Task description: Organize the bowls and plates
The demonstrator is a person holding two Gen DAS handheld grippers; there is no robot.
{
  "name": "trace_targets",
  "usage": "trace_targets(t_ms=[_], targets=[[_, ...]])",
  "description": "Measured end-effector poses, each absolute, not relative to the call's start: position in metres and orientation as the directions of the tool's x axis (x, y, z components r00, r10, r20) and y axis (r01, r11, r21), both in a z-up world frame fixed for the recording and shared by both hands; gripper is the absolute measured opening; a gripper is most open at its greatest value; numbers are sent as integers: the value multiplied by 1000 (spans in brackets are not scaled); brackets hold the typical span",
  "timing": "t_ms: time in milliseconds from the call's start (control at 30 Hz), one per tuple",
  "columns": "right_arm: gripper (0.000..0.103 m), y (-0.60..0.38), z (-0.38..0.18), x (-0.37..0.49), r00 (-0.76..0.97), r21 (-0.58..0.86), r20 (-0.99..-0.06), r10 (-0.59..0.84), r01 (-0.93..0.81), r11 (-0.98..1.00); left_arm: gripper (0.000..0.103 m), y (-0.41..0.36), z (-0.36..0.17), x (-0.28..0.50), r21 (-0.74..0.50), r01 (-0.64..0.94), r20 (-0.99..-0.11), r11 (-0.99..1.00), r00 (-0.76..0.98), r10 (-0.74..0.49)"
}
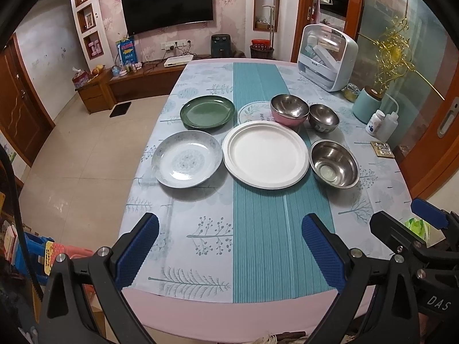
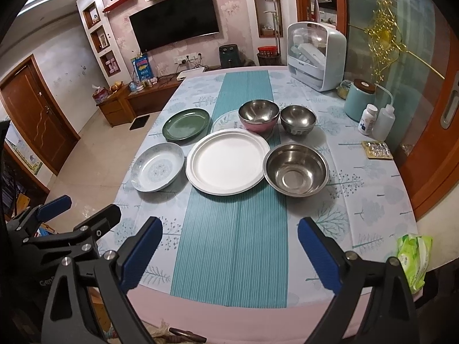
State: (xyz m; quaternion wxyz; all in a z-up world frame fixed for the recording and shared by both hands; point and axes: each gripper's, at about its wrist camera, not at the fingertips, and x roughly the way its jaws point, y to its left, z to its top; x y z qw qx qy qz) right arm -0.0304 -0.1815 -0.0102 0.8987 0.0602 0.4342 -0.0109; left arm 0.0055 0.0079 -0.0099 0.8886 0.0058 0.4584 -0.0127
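Gaping wide, both grippers' jaws hold nothing.

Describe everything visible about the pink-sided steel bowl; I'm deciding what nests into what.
The pink-sided steel bowl is round and deep, with a shiny bare-metal inside and a pink outer wall. It stands upright and looks empty. It sits on the far part of the table, on the right edge of a small leaf-patterned plate. The big white plate lies just in front of it, and a smaller dark-sided steel bowl stands close on its right; whether they touch is unclear. Neither gripper is near it.
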Motion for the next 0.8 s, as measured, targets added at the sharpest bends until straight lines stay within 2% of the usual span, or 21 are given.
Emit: trace_targets(t_ms=[400,533,800], targets=[[96,-175,-14,-30,614,95,-789,33,68,993,99,10,-16,6,-5,23,-828,1000,560,-17],[92,-174,-16,-29,608,89,-793,32,63,994,99,9,-17,6,-6,24,-835,1000,549,-18],[91,-174,-17,-30,606,89,-795,33,62,994,99,8,-18,6,-1,23,-834,1000,552,-14]])
